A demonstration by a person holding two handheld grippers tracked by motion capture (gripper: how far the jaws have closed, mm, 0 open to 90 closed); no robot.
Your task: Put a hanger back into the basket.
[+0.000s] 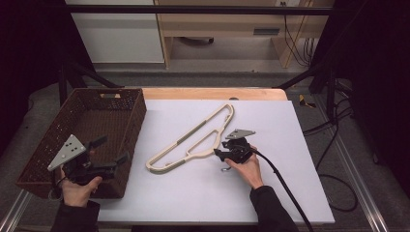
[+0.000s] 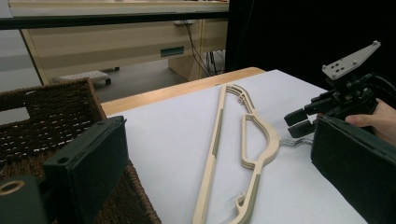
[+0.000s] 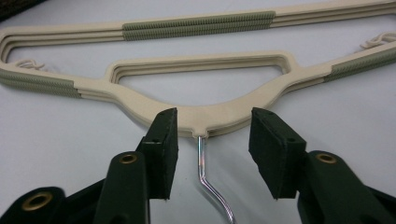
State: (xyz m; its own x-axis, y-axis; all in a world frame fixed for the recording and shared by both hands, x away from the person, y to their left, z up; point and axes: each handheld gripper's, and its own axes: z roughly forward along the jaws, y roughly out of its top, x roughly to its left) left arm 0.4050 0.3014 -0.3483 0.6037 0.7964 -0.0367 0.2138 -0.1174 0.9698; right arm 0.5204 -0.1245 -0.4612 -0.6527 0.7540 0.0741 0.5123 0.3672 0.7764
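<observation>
Right gripper (image 3: 212,140) half open, straddling hanger (image 3: 196,70) neck, gripping nothing yet; needs closing. Left gripper (image 1: 110,150) open, empty, over basket (image 1: 48,145).

Looks like a lab or test room rigged for recording. White sheet (image 1: 270,193) laid over a wooden table (image 1: 212,93), framed by black metal struts (image 1: 193,9) overhead and at the far corners. Cables (image 1: 338,125) trailing on grey floor past the right edge. Pale wooden cabinets (image 2: 140,42) against the far wall, dark curtains on both sides.
</observation>
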